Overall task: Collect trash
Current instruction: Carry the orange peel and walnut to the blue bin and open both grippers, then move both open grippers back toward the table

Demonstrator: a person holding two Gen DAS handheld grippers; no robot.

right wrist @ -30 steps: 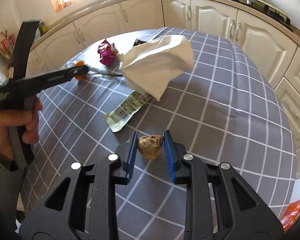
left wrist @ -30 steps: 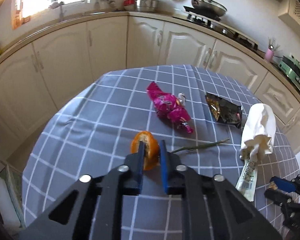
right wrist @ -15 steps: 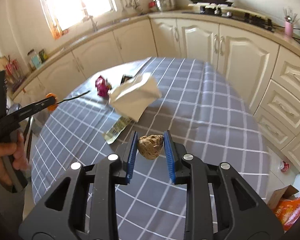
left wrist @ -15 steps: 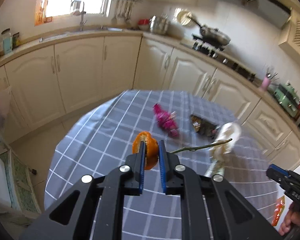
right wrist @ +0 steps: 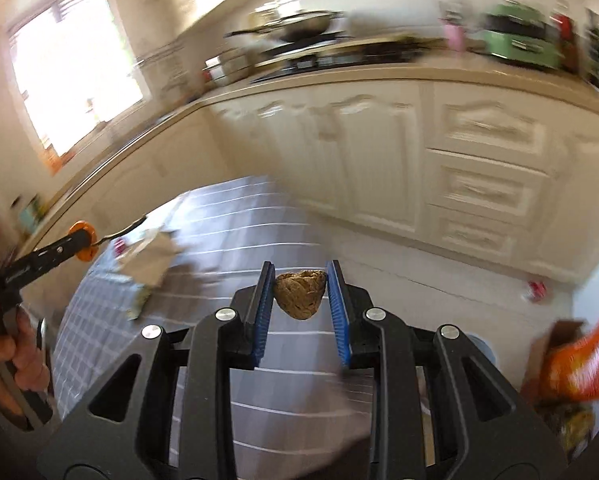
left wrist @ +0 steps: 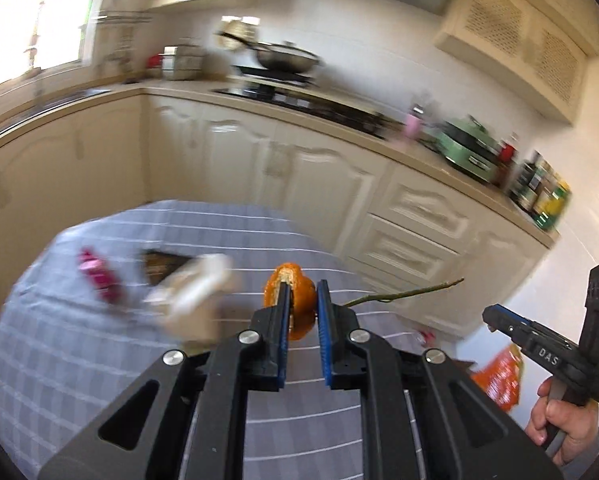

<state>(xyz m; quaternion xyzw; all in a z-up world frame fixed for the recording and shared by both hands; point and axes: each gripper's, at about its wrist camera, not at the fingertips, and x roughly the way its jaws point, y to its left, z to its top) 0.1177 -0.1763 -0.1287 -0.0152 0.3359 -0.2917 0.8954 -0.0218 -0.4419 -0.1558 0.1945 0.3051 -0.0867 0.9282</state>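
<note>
Grey checked tablecloth (left wrist: 99,360), cream kitchen cabinets (left wrist: 331,184), left gripper (left wrist: 301,300) pinching orange peel (left wrist: 295,292), right gripper (right wrist: 301,284) pinching brown lump (right wrist: 300,294).

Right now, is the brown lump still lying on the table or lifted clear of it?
Lifted. The brown lump is pinched between the right gripper pads, hanging in the air with the checked tablecloth well below.

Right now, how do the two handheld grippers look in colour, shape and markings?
Both are matte black with angular cut-out frames, silver round bolts and ribbed blue pads inside the fingers. The right gripper bears white letters "DAS" and a small green light; its hand shows a grey cuff.
</note>
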